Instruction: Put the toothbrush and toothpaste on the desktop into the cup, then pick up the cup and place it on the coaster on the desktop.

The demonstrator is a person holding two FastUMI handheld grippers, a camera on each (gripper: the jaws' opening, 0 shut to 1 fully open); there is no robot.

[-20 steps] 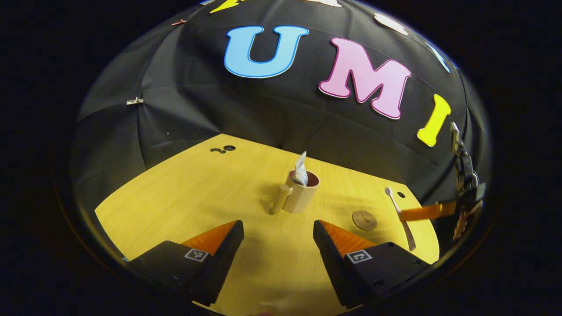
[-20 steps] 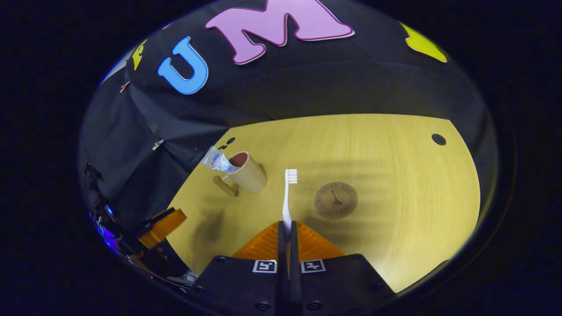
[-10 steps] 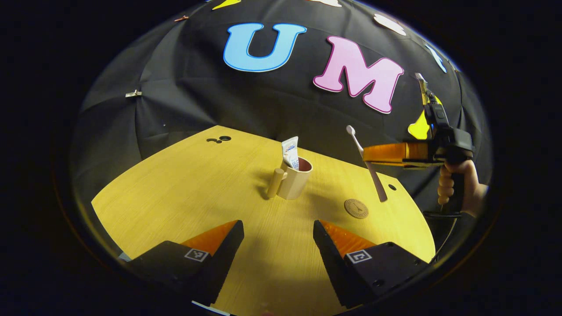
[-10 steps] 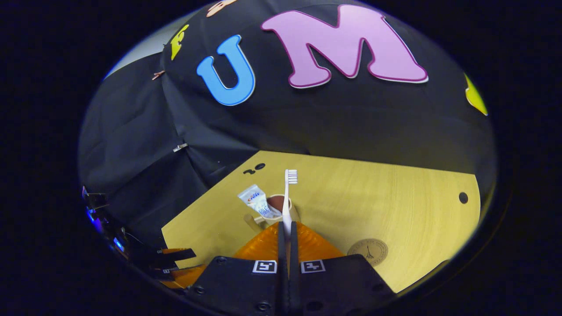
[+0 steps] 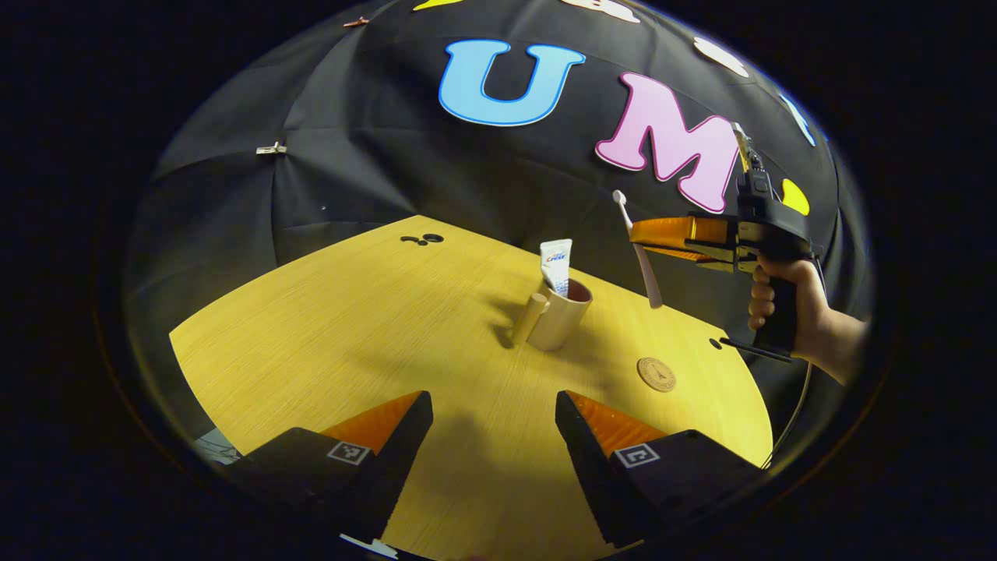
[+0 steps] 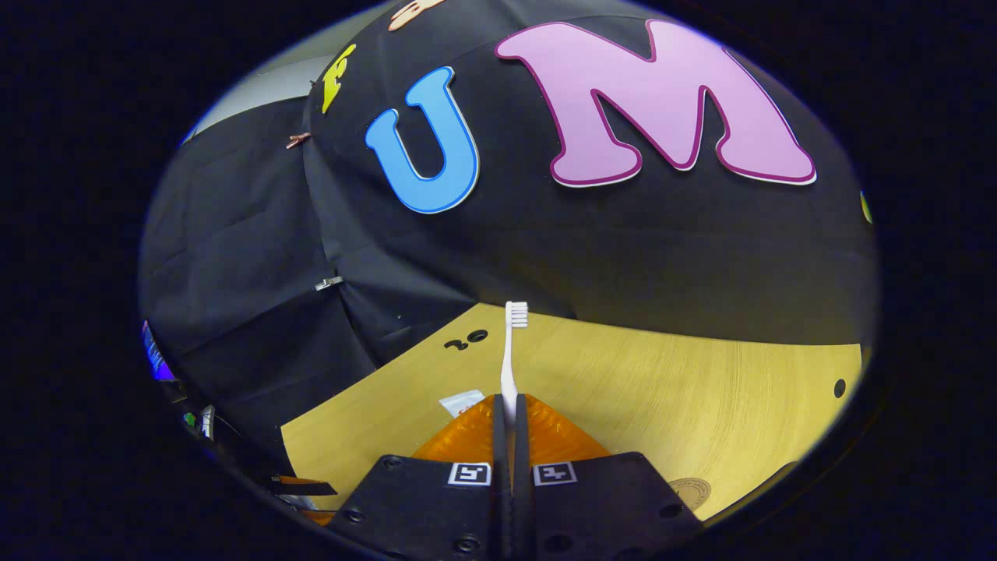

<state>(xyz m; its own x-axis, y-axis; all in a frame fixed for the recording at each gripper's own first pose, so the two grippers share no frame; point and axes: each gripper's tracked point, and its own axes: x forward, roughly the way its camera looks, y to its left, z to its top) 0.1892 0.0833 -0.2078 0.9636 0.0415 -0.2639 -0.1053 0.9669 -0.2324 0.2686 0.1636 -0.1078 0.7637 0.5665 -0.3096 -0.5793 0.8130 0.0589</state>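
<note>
Item 1, right gripper (image 6: 506, 405): we find its fingers pinching the white toothbrush (image 6: 509, 351), bristle end forward; the left gripper view places it aloft, right of the cup.

Item 2, left gripper (image 5: 493, 436): fingers spread, holding nothing, near edge of the desktop (image 5: 327, 327).

Item 3, tan cup (image 5: 557, 315): upright at mid-desk, toothpaste tube (image 5: 556, 265) standing inside.

Item 4, coaster (image 5: 656, 374): bare, right of the cup.

Step in hand, we judge: toothbrush delivery. Next: tip its handle down over the cup mouth, then release.
</note>
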